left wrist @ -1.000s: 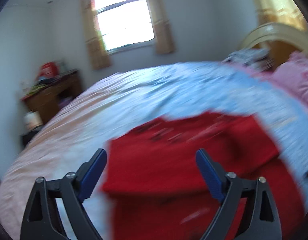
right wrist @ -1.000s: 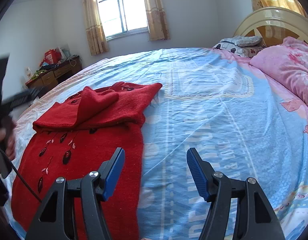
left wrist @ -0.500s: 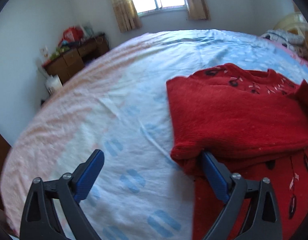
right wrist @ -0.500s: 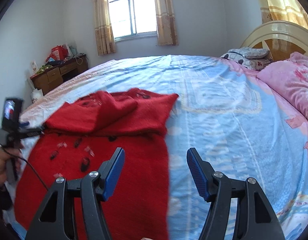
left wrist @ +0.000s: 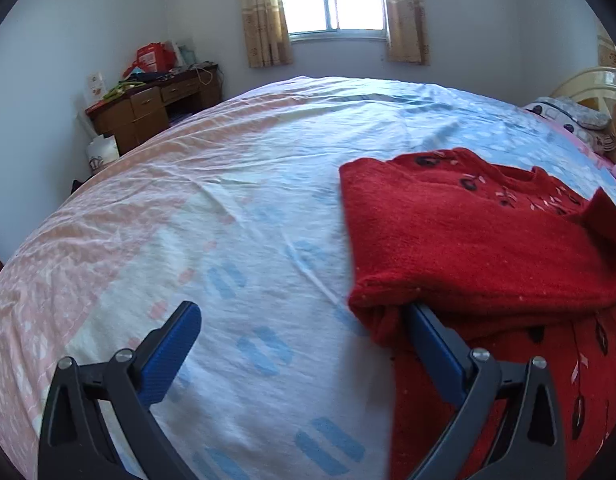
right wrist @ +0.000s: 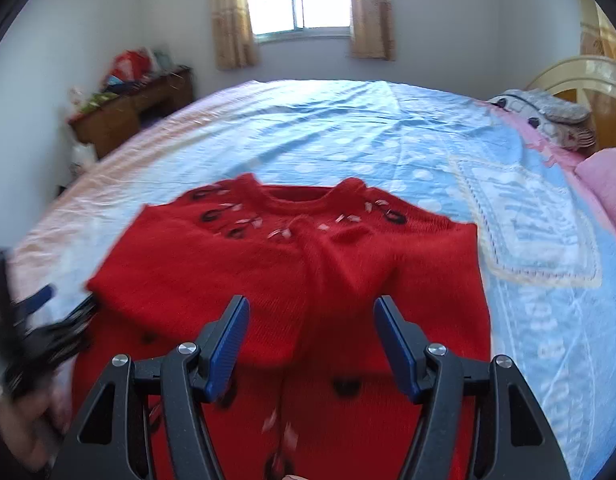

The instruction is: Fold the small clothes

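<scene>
Left hand-held gripper (left wrist: pixel 299 330) wide, 1 finger under red sweater (left wrist: pixel 480 240) fold | right hand-held gripper (right wrist: pixel 312 332) part-open, empty, above sweater | bed (left wrist: pixel 227 184).

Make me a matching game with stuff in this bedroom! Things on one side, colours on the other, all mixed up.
Things:
1. sweater
2. desk
3. curtains
4. pads on the left tongs

Colours:
A. brown
B. blue
C. red
D. yellowish tan

Pairs: 1-C, 2-A, 3-D, 4-B
</scene>
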Motion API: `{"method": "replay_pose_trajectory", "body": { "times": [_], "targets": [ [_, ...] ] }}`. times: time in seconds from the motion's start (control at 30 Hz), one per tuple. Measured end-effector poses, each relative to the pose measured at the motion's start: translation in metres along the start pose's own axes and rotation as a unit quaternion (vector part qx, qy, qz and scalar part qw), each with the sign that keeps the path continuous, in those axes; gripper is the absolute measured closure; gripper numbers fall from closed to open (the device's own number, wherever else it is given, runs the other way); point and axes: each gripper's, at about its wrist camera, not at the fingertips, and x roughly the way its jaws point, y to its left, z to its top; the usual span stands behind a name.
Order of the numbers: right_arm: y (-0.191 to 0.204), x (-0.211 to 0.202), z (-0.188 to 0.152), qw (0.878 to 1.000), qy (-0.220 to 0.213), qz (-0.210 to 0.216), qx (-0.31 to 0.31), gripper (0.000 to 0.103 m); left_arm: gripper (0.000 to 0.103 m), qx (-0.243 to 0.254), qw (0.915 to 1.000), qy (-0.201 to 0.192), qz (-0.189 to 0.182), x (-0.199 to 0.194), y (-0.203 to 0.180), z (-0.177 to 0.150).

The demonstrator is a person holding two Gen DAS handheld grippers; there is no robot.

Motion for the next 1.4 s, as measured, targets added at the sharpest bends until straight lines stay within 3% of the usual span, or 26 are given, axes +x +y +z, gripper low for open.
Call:
{"method": "replay_pose_trajectory", "body": {
  "times": [0.07,0.1,0.13,0.17,0.37,0.5,0.63,0.73,0.93,1.0,1.1,1.23,1.33,1.4],
  "targets": [
    [-0.001,0.019,0.006,1.000,0.015,-0.024,0.003,0.040,0.000,-0.003,1.0000,0.003,-0.005,0.002,0.002,0.000],
    [-0.004,0.026,0.008,0.999,0.019,-0.027,0.008,0.048,0.000,-0.006,0.9999,0.004,-0.009,0.003,0.003,0.001],
    [-0.009,0.031,0.010,0.999,0.023,-0.028,0.017,0.079,0.000,-0.010,0.9999,0.006,-0.012,0.004,0.005,0.001],
    [-0.013,0.032,0.011,0.999,0.025,-0.032,0.021,0.099,0.000,-0.015,0.9997,0.008,-0.018,0.005,0.006,0.001],
    [-0.047,-0.007,0.008,0.997,-0.046,-0.018,0.058,0.099,0.000,-0.035,0.9983,0.018,-0.042,0.009,0.013,0.000],
    [-0.072,-0.024,-0.012,0.992,-0.086,-0.005,0.096,0.099,0.000,-0.034,0.9982,0.021,-0.043,0.009,0.011,-0.001],
    [-0.081,-0.001,-0.032,0.993,-0.033,0.022,0.112,0.097,0.000,-0.032,0.9984,0.022,-0.042,0.009,0.011,-0.001],
    [-0.087,-0.002,-0.041,0.991,-0.023,0.020,0.129,0.075,0.000,-0.042,0.9974,0.027,-0.051,0.006,0.015,-0.001],
    [-0.128,-0.027,-0.046,0.977,-0.033,-0.049,0.207,0.074,0.000,-0.072,0.9961,0.010,-0.049,-0.020,0.033,-0.006],
    [-0.138,-0.036,-0.045,0.973,-0.051,-0.054,0.217,0.074,0.000,-0.093,0.9946,0.002,-0.045,-0.028,0.039,-0.005],
    [-0.129,-0.041,-0.041,0.979,-0.070,-0.013,0.191,0.074,0.000,-0.103,0.9935,-0.013,-0.047,-0.035,0.040,0.005],
    [-0.098,-0.030,-0.035,0.988,-0.065,0.055,0.132,0.074,0.000,-0.096,0.9941,-0.014,-0.049,-0.031,0.028,0.016],
    [-0.086,-0.006,-0.038,0.993,-0.012,0.057,0.100,0.074,0.000,-0.049,0.9982,0.003,-0.035,-0.016,0.008,0.018],
    [-0.089,0.012,-0.044,0.994,0.026,0.041,0.101,0.075,0.000,-0.012,0.9989,0.044,-0.013,0.004,-0.004,0.012]
  ]
}}
